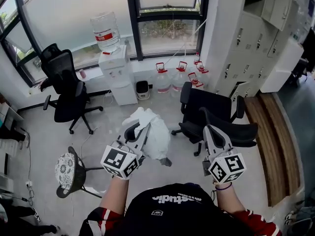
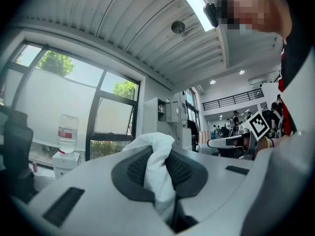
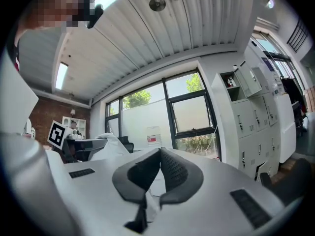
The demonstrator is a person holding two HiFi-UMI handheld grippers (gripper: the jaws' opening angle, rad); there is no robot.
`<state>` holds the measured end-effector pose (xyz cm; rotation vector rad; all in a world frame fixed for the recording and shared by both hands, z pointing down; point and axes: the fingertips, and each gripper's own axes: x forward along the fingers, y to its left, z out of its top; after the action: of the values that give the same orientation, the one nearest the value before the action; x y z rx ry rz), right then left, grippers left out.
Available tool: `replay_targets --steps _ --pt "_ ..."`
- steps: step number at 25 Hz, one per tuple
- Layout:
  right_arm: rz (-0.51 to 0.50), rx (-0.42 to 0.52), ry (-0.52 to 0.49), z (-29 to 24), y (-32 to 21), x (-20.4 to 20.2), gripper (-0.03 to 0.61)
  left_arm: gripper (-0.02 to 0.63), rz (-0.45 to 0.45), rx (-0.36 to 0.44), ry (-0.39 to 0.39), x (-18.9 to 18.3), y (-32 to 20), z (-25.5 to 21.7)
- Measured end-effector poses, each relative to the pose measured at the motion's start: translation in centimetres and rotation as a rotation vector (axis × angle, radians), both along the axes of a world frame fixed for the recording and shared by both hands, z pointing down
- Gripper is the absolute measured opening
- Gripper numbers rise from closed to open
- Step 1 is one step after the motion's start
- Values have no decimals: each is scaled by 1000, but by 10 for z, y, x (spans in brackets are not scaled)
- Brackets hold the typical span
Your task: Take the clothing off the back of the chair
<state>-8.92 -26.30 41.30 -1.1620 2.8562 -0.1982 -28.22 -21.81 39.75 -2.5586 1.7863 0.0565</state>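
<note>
- While my left claw (image 2: pixel 158 167) pinches the white clothing (image 1: pixel 155 132), the soft, crumpled fabric hangs apart from the black office chair (image 1: pixel 212 104) on its right.
- My right claw (image 3: pixel 159 152) is pressed together; I cannot identify a pale sliver in its gap.
- The far-left water bottle (image 1: pixel 105 31) has a red label, too small to read.
- White print on my black top (image 1: pixel 172 215) partly reads "studio".

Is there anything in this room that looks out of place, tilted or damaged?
Only the white garment stands out: it hangs crumpled in the air, pinched in the left gripper, off the black chair. Nothing looks spilled or broken.
</note>
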Motion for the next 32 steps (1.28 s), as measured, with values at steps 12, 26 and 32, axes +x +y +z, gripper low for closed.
replay_targets --steps 12,26,32 --pt "-41 27 3 -12 3 -14 0 49 -32 18 19 -8 13 -5" --pt "-53 49 11 -16 13 -20 0 49 -30 34 21 -9 21 -9" --pt "-52 46 10 -17 15 -20 0 49 -24 36 23 -8 21 -10"
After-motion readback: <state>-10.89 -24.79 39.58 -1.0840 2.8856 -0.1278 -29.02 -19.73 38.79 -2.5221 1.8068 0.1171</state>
